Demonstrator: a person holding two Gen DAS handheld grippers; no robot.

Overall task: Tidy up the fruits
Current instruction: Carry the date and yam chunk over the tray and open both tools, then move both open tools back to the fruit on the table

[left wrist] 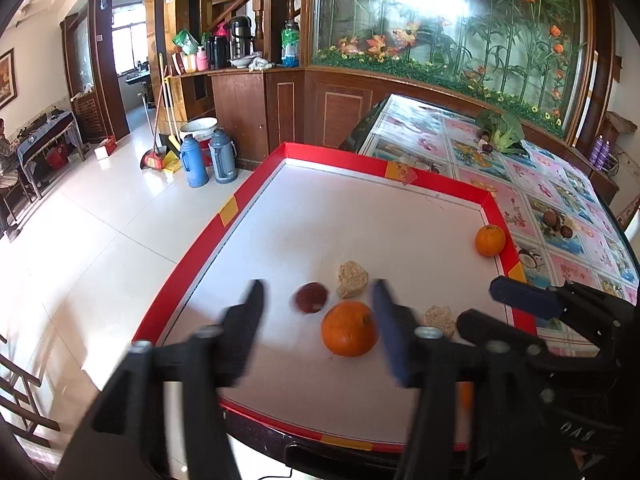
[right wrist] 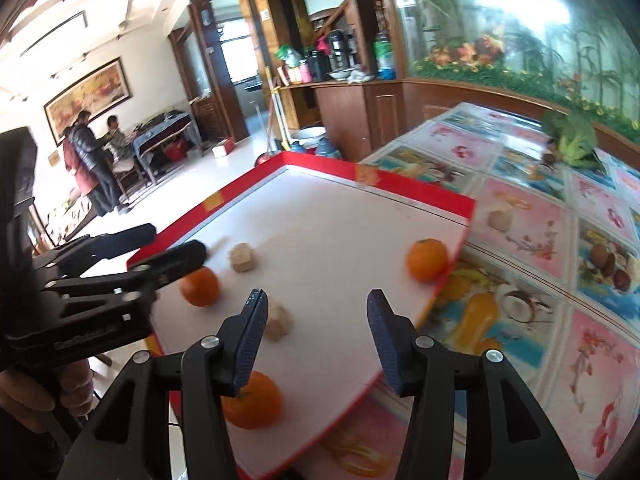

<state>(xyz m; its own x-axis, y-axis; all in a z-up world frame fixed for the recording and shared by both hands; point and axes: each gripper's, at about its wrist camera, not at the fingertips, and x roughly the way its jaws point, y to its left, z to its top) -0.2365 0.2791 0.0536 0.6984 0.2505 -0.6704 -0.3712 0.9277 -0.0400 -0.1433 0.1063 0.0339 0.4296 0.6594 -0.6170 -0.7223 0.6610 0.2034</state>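
Left gripper hovers over the red-edged tray with its jaws spread and nothing clamped; the near orange lies on the tray between its fingers, untouched. Right gripper is likewise partly open and empty, above the tray's near right portion.

Judged procedure: centre the left jaws on the near orange, lower until the pads flank its widest part, then close gently; round fruit is likely to roll if nudged off-centre.

A dark red fruit and a beige lump sit just beyond that orange. A second orange rests in the tray's far right corner; a third lies by its near edge.

The tray sits on a table with a floral cloth. Beyond the tray stand a wooden counter and a tiled floor.
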